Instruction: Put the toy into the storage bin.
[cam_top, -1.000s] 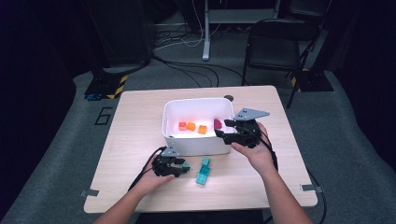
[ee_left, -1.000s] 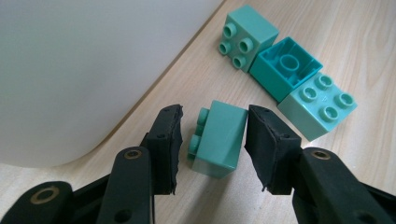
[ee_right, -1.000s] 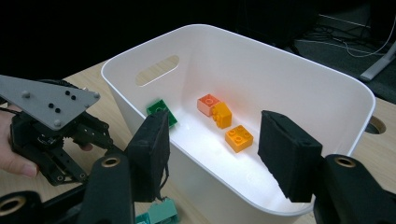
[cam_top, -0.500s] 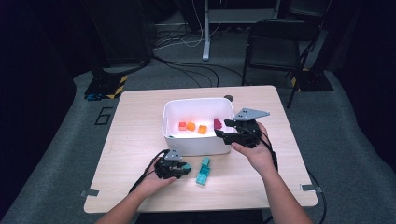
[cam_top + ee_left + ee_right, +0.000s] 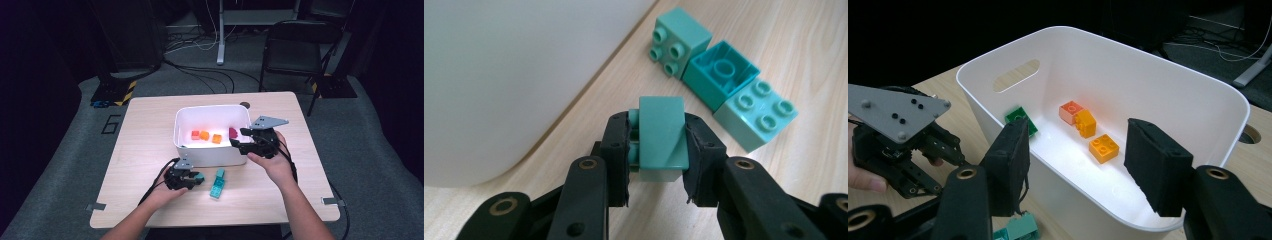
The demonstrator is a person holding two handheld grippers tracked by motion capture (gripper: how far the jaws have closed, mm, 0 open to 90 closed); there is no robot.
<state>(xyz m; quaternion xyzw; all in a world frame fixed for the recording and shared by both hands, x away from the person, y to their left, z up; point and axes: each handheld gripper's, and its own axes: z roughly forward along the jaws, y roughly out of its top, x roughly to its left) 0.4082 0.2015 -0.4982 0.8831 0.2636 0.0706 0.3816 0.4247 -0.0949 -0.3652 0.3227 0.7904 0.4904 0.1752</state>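
Left gripper point(image 5: 659, 150): clamped on a teal brick point(image 5: 661, 137), pads pressed against both of its sides; jaws just closed on it, brick between them. In the high view point(image 5: 192, 179), low over the table point(image 5: 150, 130), just in front of the tub's near wall.

Held teal brick: gripped sideways, smooth face up, studs turned toward one pad; close to the tabletop, whether touching it cannot be told.

Right gripper point(image 5: 1075, 167): jaws wide apart, nothing between the pads. In the high view point(image 5: 241, 140), poised at the tub's right near corner, over the rim.

Row of teal bricks point(image 5: 719, 82): three joined in a line on the wood just beyond the left gripper; two with studs showing, the middle one showing its hollow underside. In the high view point(image 5: 217, 183), right of the left gripper, near the tub.

White tub point(image 5: 1168, 70): open-topped, handle slot in one end wall, at mid-table.

Tub contents: two orange bricks point(image 5: 1103, 147), a salmon-pink one point(image 5: 1069, 111) touching the smaller orange, a green one point(image 5: 1020, 119) by the wall, a magenta one point(image 5: 233, 133) near the right end.
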